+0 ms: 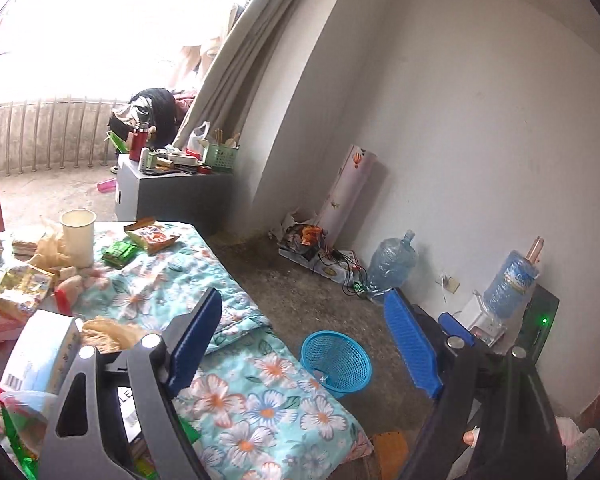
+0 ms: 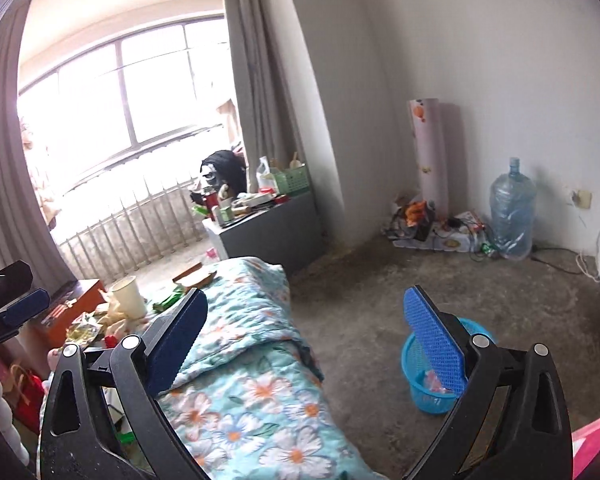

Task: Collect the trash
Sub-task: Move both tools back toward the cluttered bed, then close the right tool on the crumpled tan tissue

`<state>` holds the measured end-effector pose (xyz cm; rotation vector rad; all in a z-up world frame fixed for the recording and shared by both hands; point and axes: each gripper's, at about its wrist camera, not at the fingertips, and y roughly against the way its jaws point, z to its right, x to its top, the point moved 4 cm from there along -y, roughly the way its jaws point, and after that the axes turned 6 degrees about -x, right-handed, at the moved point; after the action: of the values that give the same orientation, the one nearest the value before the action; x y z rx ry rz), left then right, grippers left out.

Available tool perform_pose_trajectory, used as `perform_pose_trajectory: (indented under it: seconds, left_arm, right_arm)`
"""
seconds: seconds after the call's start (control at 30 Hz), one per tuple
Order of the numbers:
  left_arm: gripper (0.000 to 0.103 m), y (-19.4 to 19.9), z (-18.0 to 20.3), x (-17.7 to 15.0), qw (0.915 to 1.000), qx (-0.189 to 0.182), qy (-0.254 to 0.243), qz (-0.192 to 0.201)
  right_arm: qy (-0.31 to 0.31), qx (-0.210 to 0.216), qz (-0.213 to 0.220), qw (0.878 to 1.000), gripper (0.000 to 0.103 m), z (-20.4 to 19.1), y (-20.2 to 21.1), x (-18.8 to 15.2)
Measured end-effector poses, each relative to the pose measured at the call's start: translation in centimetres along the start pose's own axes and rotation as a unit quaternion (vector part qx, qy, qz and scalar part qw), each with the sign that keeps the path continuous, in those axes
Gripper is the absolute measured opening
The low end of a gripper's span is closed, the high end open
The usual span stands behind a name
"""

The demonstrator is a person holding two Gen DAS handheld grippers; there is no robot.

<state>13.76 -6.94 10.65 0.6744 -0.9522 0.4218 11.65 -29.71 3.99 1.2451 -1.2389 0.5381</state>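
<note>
Left gripper [image 1: 304, 344]: spread wide, empty.
Right gripper [image 2: 306, 338]: spread wide, empty.
Trash: crumpled foil snack wrappers [image 1: 18, 290] on floral quilt [image 1: 260, 396], ten o'clock.
Blue plastic mesh basket [image 1: 336, 362]: floor, centre.
Risk: you may knock over the white paper cup [image 1: 78, 236] while reaching.

Hidden, cropped and unreadable parts of the bedroom.

Blown out to white beyond the window [image 1: 100, 20], nothing outside readable. Blue basket [image 2: 416, 364] partly covered by a blue finger pad [image 2: 436, 344] in the right wrist view; contents only a pale pink blur. Near-left clutter on the floral quilt [image 1: 260, 400] masked by the left gripper's frame; white box [image 1: 40, 356] with print too small to read. Far cabinet [image 1: 172, 196] top crowded with items too small to name. Pink object cropped at the near-right corner.
</note>
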Motion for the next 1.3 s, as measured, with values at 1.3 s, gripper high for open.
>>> perform_pose_trajectory:
  seconds: [1.3]
  left_arm:
    - [0.087,8.1,-19.0,-10.2,0.9700,0.184,0.129,-0.092]
  right_arm:
    - [0.000,0.252,-0.311,0.916,0.094,-18.2,-9.2,-7.8]
